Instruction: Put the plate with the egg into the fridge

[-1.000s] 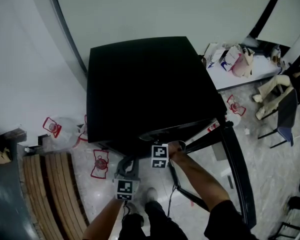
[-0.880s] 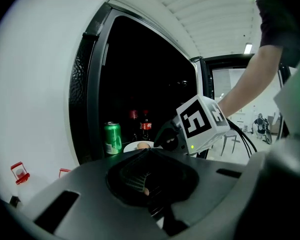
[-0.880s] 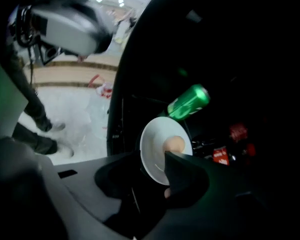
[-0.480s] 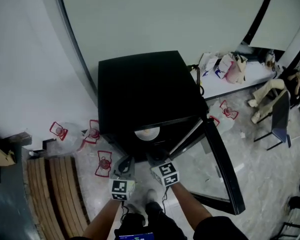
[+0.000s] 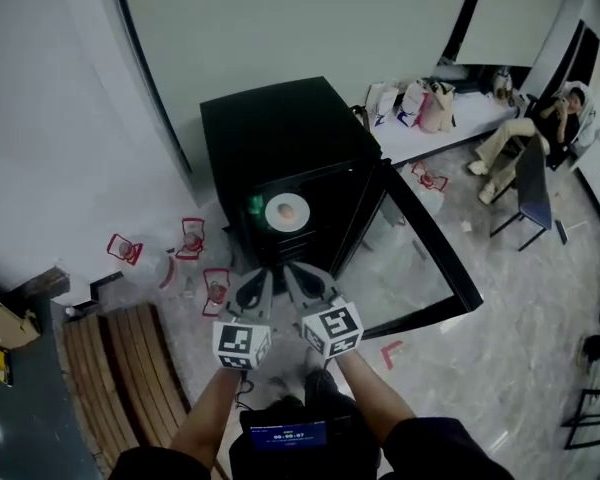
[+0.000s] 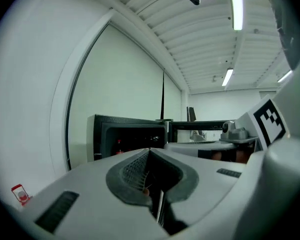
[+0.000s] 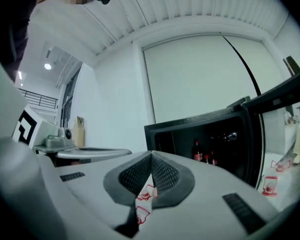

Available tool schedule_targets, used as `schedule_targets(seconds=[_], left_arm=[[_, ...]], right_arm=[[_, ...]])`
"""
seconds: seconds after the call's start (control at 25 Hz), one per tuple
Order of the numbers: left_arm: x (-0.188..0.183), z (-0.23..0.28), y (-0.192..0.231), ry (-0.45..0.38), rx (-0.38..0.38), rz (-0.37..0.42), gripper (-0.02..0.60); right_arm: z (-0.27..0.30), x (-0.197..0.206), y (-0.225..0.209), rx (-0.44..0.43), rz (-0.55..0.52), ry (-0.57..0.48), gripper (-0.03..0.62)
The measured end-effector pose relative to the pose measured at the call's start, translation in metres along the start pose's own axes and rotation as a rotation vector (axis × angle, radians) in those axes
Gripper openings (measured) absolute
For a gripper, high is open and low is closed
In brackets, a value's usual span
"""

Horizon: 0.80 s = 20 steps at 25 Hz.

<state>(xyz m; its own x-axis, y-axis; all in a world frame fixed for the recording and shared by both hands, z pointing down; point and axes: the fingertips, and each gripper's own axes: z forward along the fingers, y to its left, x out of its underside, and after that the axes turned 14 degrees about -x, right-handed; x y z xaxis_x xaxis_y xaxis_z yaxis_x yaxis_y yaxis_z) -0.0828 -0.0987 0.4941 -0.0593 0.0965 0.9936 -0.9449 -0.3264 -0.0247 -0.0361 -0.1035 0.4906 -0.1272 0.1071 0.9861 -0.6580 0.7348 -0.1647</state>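
Observation:
The black fridge (image 5: 280, 133) stands against the wall with its glass door (image 5: 420, 258) swung wide open to the right. Inside on a shelf lies the white plate (image 5: 286, 212) with the egg on it. Both grippers hang in front of the fridge, apart from it. My left gripper (image 5: 253, 280) is shut and empty, its pads meeting in the left gripper view (image 6: 150, 153). My right gripper (image 5: 302, 276) is also shut with nothing in it (image 7: 151, 156). The right gripper view shows bottles (image 7: 196, 150) in the dark fridge interior.
A wooden bench (image 5: 110, 368) lies at the lower left. Plastic water jugs with red labels (image 5: 192, 236) stand on the floor left of the fridge. Behind it are a white table with bags (image 5: 420, 108), a chair (image 5: 530, 183) and a seated person (image 5: 540, 118).
The right gripper has drawn back out of the fridge and its jaws have shut. The plate with the egg stays inside on the shelf. Both grippers are now farther from the fridge.

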Motion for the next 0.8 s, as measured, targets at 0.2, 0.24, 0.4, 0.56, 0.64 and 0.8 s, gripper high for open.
schedule_targets(seconds=[0.2, 0.24, 0.4, 0.56, 0.64, 0.8], left_arm=[[-0.018, -0.033, -0.003, -0.019, 0.016, 0.001, 0.009], [-0.021, -0.036, -0.003, -0.023, 0.015, 0.0, 0.011], [-0.023, -0.046, -0.01, -0.032, 0.011, 0.015, 0.009], [-0.022, -0.052, -0.017, -0.033, -0.003, 0.017, 0.009], [-0.021, -0.054, -0.02, -0.032, -0.008, 0.017, 0.009], [-0.019, -0.055, -0.027, -0.028, -0.014, 0.021, 0.011]], right_arm=[[-0.022, -0.01, 0.03, 0.031, -0.024, 0.008, 0.008], [-0.026, -0.012, 0.032, 0.034, -0.026, 0.008, 0.008], [-0.041, -0.016, 0.035, 0.045, -0.026, 0.008, 0.008], [-0.053, -0.017, 0.035, 0.04, -0.033, 0.015, 0.008], [-0.056, -0.018, 0.034, 0.035, -0.036, 0.016, 0.008], [-0.059, -0.02, 0.033, 0.021, -0.024, 0.009, 0.008]])
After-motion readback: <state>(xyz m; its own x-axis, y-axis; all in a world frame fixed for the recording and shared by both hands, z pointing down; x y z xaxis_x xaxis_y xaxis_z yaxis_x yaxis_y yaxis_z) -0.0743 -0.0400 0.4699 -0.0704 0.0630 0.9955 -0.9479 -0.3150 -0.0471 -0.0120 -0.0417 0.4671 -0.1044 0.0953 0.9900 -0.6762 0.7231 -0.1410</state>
